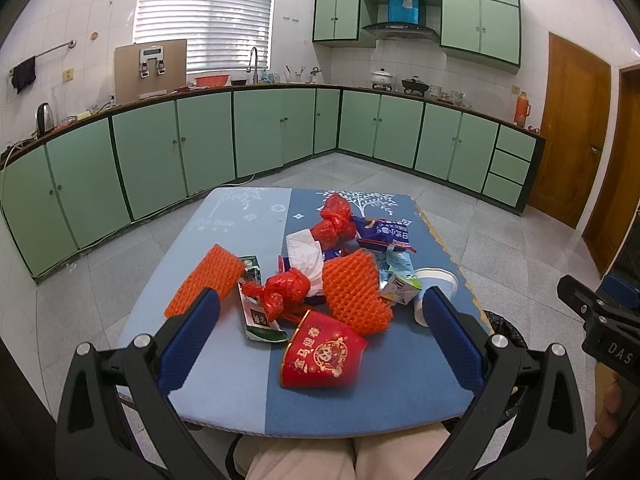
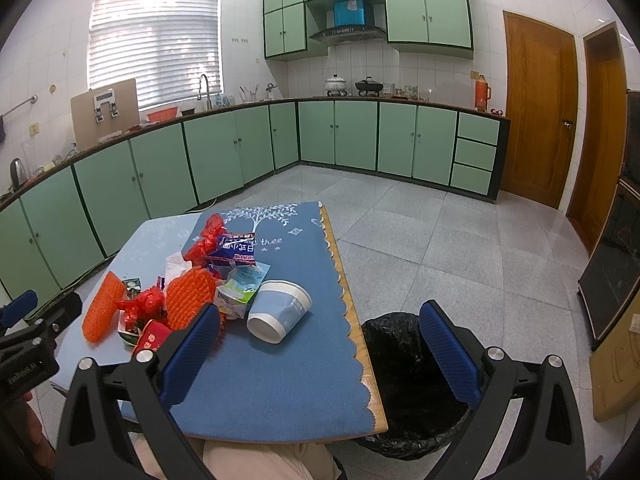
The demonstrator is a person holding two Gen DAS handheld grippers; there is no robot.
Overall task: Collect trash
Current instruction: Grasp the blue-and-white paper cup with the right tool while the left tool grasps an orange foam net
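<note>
Trash is piled on a small table with a blue cloth [image 1: 248, 392] [image 2: 296, 384]. A red paper cup [image 1: 324, 356] lies on its side nearest me, between the fingers of my open left gripper [image 1: 322, 304]. Behind it lie two orange foam nets [image 1: 356, 292] [image 1: 206, 280], red plastic bags [image 1: 280, 290] [image 1: 334, 220], a milk carton [image 1: 254, 312], a tissue [image 1: 308, 254] and a blue snack wrapper [image 1: 384, 234]. A blue-and-white paper cup [image 2: 278, 310] lies tipped over. My right gripper [image 2: 320, 314] hangs open above the table's right edge, holding nothing.
A bin lined with a black bag [image 2: 408, 380] stands on the floor right of the table, under my right gripper. A person's knees [image 1: 340, 456] sit at the near table edge. Green cabinets [image 1: 208, 140] line the far walls across grey tile floor [image 2: 460, 248].
</note>
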